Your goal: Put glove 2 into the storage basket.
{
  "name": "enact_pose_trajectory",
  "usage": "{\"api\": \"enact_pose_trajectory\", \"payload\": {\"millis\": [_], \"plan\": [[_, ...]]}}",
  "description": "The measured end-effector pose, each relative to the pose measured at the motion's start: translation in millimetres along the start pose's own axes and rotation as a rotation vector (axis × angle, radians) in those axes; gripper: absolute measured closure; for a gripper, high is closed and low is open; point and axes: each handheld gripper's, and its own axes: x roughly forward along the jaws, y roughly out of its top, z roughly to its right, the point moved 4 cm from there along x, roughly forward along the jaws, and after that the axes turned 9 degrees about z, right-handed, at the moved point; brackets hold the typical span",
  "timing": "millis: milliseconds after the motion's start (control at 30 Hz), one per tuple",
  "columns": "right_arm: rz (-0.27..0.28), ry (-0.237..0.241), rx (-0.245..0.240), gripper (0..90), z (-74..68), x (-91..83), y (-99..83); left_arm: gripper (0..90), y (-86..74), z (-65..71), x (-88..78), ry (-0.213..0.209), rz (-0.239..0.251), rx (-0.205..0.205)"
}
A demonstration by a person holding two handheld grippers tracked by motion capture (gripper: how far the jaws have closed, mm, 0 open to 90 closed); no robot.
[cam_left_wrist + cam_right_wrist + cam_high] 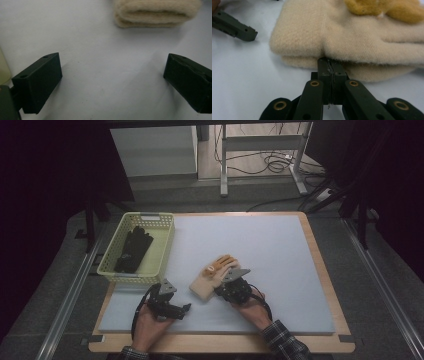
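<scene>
A cream knitted glove (212, 276) with orange-yellow fingertips lies on the white mat, a second like it stacked beneath. My right gripper (221, 287) is shut, jaws flush together; its tips (331, 62) press into the seam between the two layers of the glove (362, 37) at its near edge. Whether fabric is pinched I cannot tell. My left gripper (186, 309) rests low over the mat, left of the glove, and stands open (112, 67) with nothing between its jaws. The glove's cuff (155, 12) lies ahead of it. One left jaw (237, 28) shows beyond the glove.
A pale yellow basket (112, 265) at the mat's left edge holds black gloves (132, 247). The white mat (270, 245) covers a wooden table (322, 270). Beyond the table stand a metal frame and loose cables on the floor.
</scene>
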Motion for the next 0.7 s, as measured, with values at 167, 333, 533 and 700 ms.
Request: {"api": "enact_pose_trajectory", "payload": {"millis": [167, 333, 533, 700], "plan": [[-0.007, -0.005, -0.025, 84.5, -2.2, 0.1, 1.7, 2.0, 0.0, -0.2, -0.2, 0.0, -0.002, 0.003], [-0.001, -0.016, -0.034, 77.8, 0.6, -10.2, 0.5, 2.0, 0.0, -0.4, -0.2, -0.001, -0.002, 0.005], [0.012, -0.063, -0.027, 65.8, 11.8, -27.2, -1.0, 2.0, 0.0, -0.4, -0.1, 0.0, -0.001, 0.004], [0.011, -0.116, -0.014, 51.5, 25.2, -42.3, -7.4, 2.0, 0.0, -0.5, -0.1, -0.001, -0.002, 0.005]]}}
